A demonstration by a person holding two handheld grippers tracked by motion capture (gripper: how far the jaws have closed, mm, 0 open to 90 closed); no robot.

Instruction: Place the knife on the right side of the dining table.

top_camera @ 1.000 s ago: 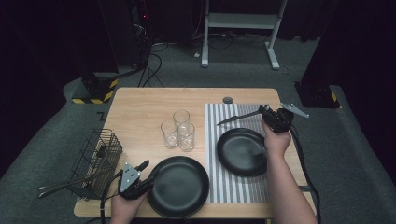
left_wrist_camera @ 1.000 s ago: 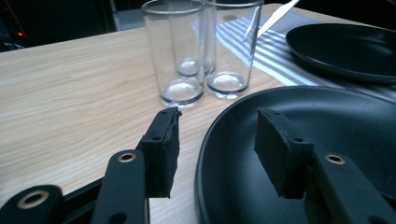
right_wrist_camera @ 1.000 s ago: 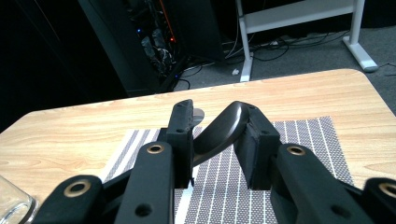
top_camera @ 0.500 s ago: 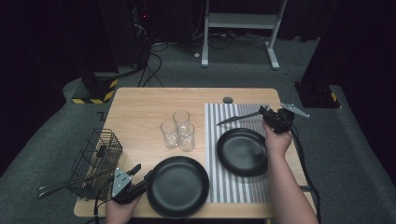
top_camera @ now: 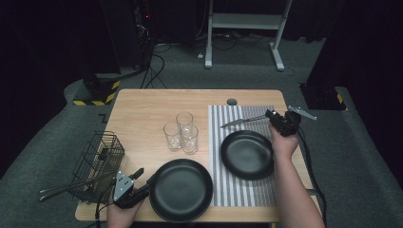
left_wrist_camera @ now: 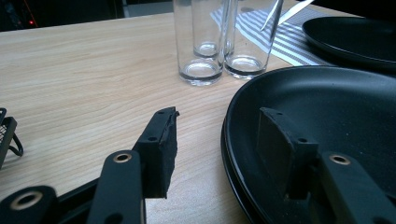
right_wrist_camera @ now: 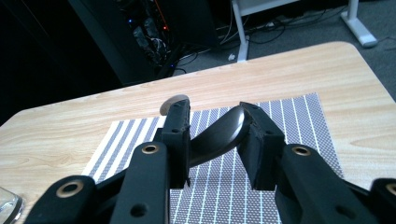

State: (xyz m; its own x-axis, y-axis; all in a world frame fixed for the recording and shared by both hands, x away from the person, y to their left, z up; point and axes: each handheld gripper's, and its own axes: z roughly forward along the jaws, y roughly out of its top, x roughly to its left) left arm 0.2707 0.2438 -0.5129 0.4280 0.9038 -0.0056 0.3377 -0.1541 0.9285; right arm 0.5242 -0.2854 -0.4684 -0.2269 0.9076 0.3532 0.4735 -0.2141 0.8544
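Right tongs (top_camera: pixel 276 118) grip the knife (top_camera: pixel 242 122) by its handle, blade pointing left over the striped mat (top_camera: pixel 219 142), apparently just beyond the far plate (top_camera: pixel 247 154); left tongs (left_wrist_camera: pixel 219 140), released, straddle the near plate's (left_wrist_camera: pixel 327 116) rim.

The high view is looking forward and down from above the person's side, taking in the whole wooden table (top_camera: pixel 142 114) at mid-frame, with dark floor around it. The left gripper view is sitting low and very near the tabletop, facing across it: the near black plate (left_wrist_camera: pixel 327 121) is filling the lower right, three drinking glasses (left_wrist_camera: pixel 219 42) are standing at top centre. Both views are sharing those. The right gripper view is looking down and forward from closer range over the striped placemat (right_wrist_camera: pixel 289 121), which the high view is showing right of centre
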